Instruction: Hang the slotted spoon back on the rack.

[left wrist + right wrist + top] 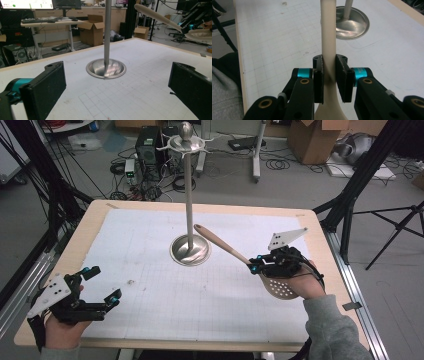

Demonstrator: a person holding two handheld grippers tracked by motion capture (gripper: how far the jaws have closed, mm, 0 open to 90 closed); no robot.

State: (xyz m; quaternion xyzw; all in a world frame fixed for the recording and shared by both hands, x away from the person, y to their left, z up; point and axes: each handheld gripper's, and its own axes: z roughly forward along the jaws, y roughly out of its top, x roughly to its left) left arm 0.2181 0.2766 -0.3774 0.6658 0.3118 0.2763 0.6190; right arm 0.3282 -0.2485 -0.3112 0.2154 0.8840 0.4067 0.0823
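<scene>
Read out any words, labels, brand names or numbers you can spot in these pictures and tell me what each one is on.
No text can be read.
Monitor in the left gripper view: bright window with marks, too blurred to read.
Cardboard boxes: no legible print.
Slotted spoon, metal stand, table mat with its grid: no lettering.

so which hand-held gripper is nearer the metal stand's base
Right. The right hand-held gripper, shut on the slotted spoon, sits just right of the stand base. The left hand-held gripper stands open, farther off at the table's near left corner.

Left tongs spread wide, right tongs clamped
</scene>
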